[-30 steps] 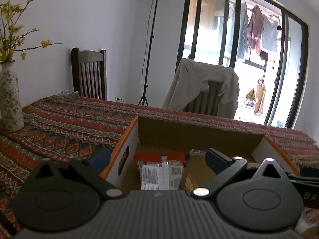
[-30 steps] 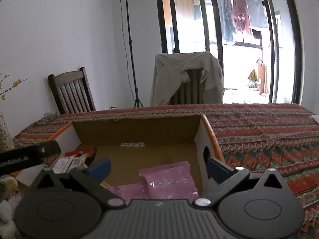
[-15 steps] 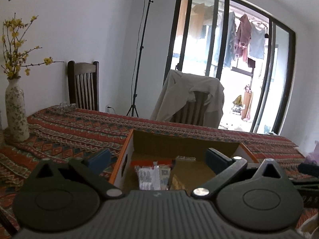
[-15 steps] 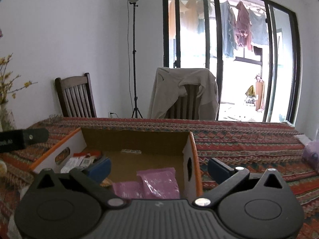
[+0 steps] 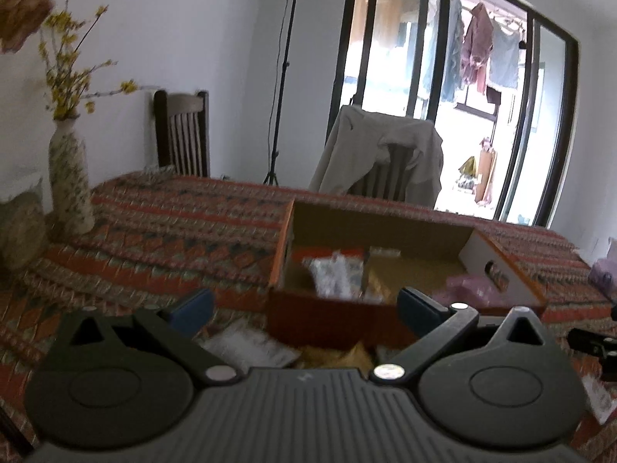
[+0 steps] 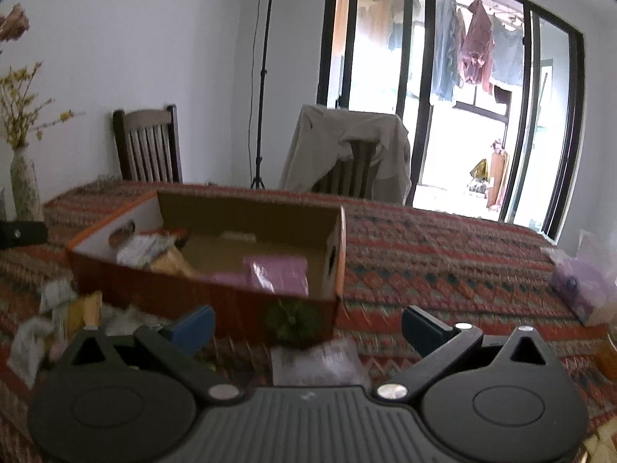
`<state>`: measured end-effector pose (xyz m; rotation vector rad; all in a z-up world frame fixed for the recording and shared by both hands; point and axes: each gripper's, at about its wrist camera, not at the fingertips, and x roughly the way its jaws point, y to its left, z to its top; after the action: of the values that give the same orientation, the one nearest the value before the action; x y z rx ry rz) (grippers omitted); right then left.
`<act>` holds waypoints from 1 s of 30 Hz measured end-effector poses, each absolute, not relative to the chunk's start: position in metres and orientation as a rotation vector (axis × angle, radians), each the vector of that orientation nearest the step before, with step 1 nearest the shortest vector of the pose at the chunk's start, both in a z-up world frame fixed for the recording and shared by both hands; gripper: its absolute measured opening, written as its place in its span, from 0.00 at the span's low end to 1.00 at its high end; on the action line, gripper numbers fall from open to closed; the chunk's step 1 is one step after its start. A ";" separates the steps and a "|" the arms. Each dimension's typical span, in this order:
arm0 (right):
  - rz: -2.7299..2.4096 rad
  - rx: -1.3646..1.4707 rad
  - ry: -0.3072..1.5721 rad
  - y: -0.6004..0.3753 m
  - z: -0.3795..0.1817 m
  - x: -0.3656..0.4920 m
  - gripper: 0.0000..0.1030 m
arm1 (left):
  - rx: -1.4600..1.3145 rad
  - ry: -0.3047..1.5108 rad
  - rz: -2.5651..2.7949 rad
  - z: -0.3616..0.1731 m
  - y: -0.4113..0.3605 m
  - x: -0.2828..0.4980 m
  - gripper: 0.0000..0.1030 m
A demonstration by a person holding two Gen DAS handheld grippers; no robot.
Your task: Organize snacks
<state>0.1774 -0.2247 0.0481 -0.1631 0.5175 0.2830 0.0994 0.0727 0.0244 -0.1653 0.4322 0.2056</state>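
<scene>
An orange-edged cardboard box sits on the patterned tablecloth. Inside lie a silver-and-red packet, a tan packet and pink packets. My left gripper stands open just short of the box's near wall, with loose silver and yellow packets on the cloth below it. My right gripper is open too, above a green packet and a clear packet in front of the box. More loose snacks lie to its left.
A flowered vase stands at the table's left. Two wooden chairs, one draped with a beige jacket, line the far edge, with a lamp stand behind. A purple tissue pack lies at the right.
Both grippers have pulled back and risen out of the box; they were over its inside, and now its near wall and the loose packets in front show. Both stay open.
</scene>
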 end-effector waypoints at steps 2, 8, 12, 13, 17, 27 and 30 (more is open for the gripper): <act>0.283 -0.160 0.546 -0.232 0.042 0.172 1.00 | -0.177 0.454 0.214 0.016 0.077 0.090 1.00; 0.262 -0.117 0.613 -0.250 0.019 0.159 1.00 | -0.224 0.487 0.235 -0.007 0.082 0.066 1.00; 0.254 -0.128 0.640 -0.262 0.008 0.155 1.00 | -0.212 0.510 0.237 -0.012 0.083 0.060 1.00; 0.249 -0.136 0.648 -0.264 0.006 0.155 1.00 | -0.203 0.512 0.245 -0.012 0.082 0.060 1.00; 0.241 -0.159 0.667 -0.271 0.001 0.155 1.00 | -0.217 0.520 0.256 -0.013 0.087 0.058 1.00; 0.183 -0.113 0.718 -0.297 -0.011 0.165 0.93 | -0.208 0.544 0.244 -0.016 0.079 0.057 1.00; 0.190 -0.105 0.747 -0.302 -0.016 0.170 0.75 | -0.209 0.557 0.245 -0.018 0.078 0.059 1.00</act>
<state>0.1696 -0.3016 -0.0162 -0.1048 0.7467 0.1898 0.0587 0.0778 -0.0179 -0.2094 0.5568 0.2445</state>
